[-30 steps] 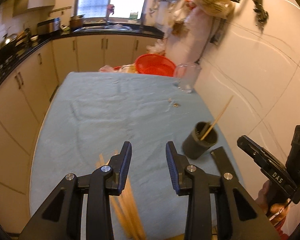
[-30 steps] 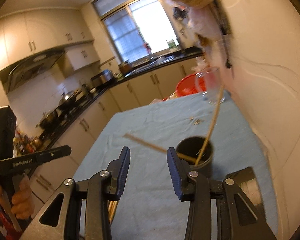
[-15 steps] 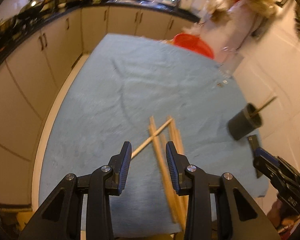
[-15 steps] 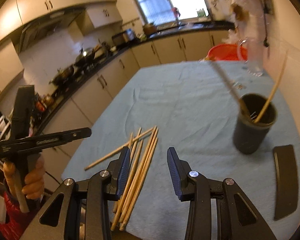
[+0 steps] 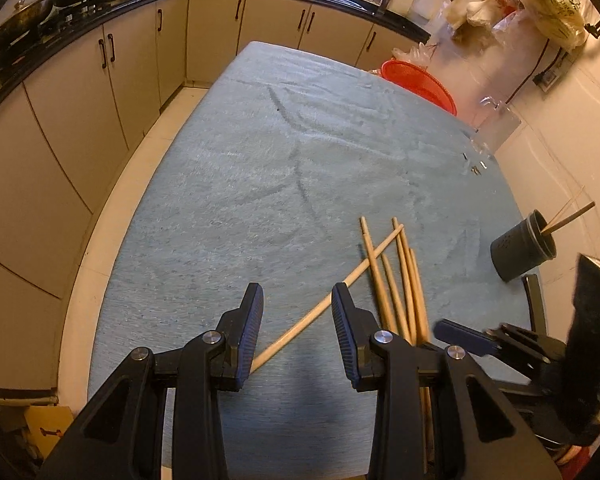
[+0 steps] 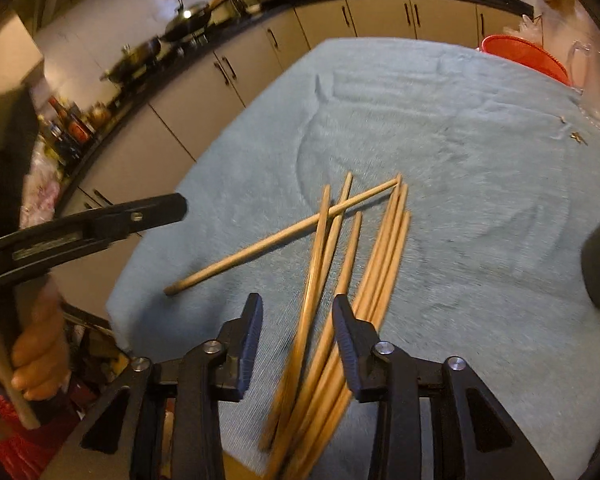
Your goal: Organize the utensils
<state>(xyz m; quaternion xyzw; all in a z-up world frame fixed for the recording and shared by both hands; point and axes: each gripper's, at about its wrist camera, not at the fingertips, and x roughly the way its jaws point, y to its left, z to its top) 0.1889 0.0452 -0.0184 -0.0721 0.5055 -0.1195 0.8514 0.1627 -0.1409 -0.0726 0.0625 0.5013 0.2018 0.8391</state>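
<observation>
Several wooden chopsticks [image 5: 396,280] lie in a loose bundle on the blue cloth near the table's front edge, one crossing the others at a slant [image 5: 332,296]. They also show in the right wrist view [image 6: 340,280]. A dark grey holder cup [image 5: 522,248] stands at the right with two chopsticks in it. My left gripper [image 5: 296,332] is open and empty above the slanted chopstick's near end. My right gripper [image 6: 298,340] is open and empty, low over the bundle's near ends.
The blue cloth [image 5: 280,160] covers the table. A red basket [image 5: 420,84] and a clear jug [image 5: 496,124] stand at the far right corner. A wall runs along the right. Kitchen cabinets [image 5: 100,80] line the left and back. A dark flat object [image 5: 534,304] lies near the cup.
Both grippers pulled back from the cup and tilted down toward the chopstick bundle. The right gripper has come lower and closer over the bundle. Both stayed open.
</observation>
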